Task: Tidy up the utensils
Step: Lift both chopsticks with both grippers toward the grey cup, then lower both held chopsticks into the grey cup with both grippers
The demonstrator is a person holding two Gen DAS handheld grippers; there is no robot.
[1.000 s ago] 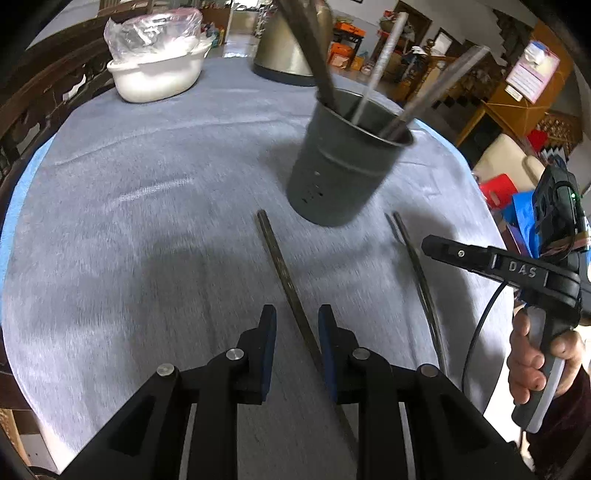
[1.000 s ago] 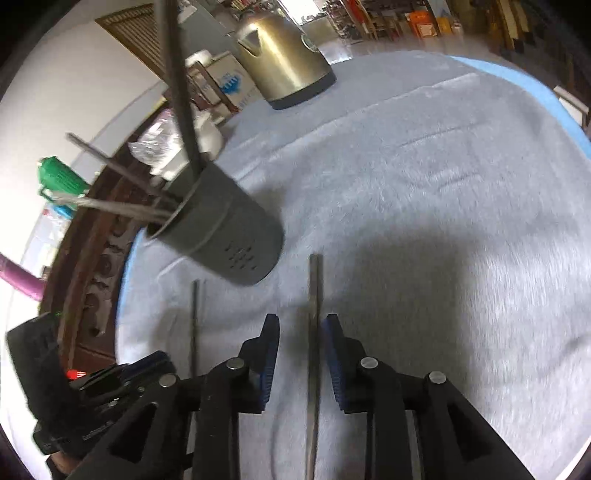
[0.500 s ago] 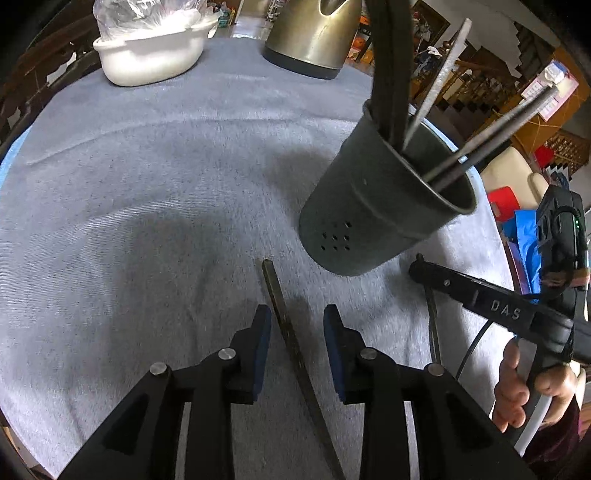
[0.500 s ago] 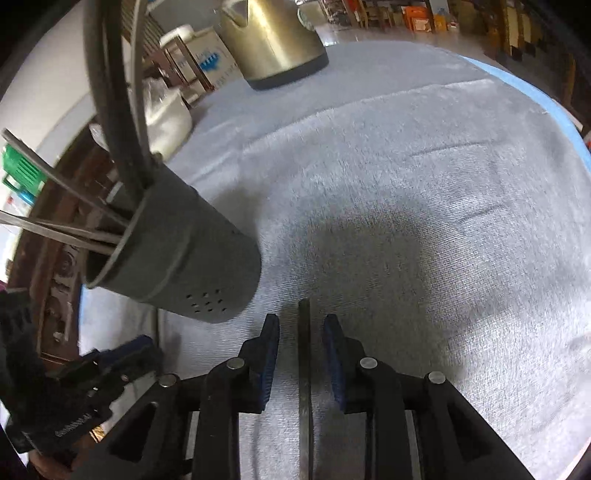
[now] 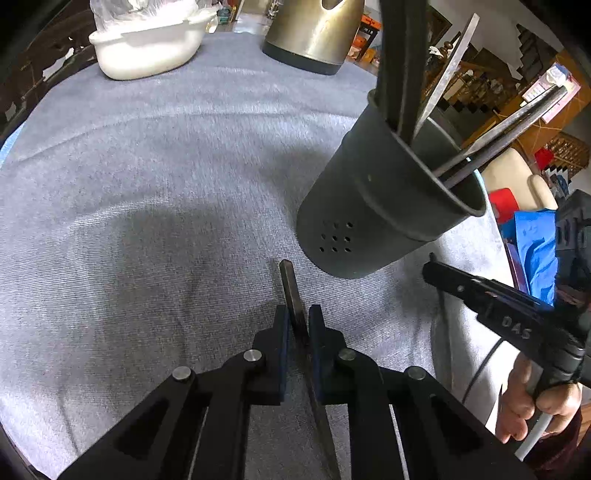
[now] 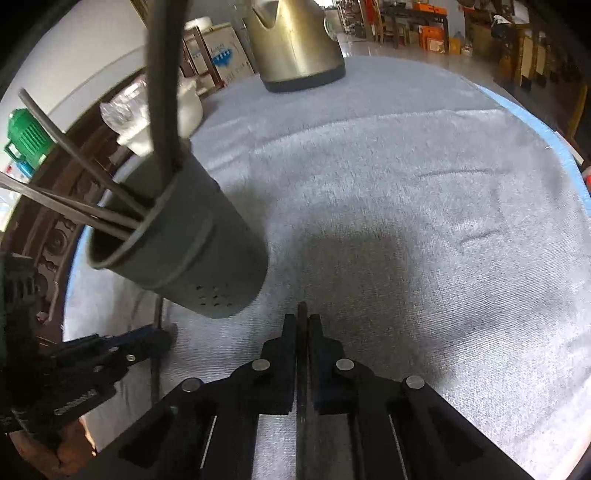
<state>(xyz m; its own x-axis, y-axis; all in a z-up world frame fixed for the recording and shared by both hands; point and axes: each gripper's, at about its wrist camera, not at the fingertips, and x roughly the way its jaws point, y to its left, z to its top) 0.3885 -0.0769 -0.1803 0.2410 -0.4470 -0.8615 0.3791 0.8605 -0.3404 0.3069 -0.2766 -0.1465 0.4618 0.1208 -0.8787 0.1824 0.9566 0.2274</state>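
Note:
A dark grey utensil cup (image 5: 373, 206) with several long utensils in it stands on the grey cloth; it also shows in the right wrist view (image 6: 184, 251). My left gripper (image 5: 296, 317) is shut on a thin dark utensil handle (image 5: 290, 284) that lies on the cloth just in front of the cup. My right gripper (image 6: 303, 325) is shut on another thin dark utensil handle (image 6: 303, 314) lying on the cloth beside the cup. Each gripper shows in the other's view, right (image 5: 436, 266) and left (image 6: 162, 338), both close to the cup.
A gold kettle (image 5: 314, 33) and a white lidded dish (image 5: 147, 48) stand at the far side of the round table. The table edge (image 6: 554, 136) curves at the right. Chairs and clutter lie beyond.
Both grippers have moved forward toward the cup and closed, each from open around a handle to shut on it.

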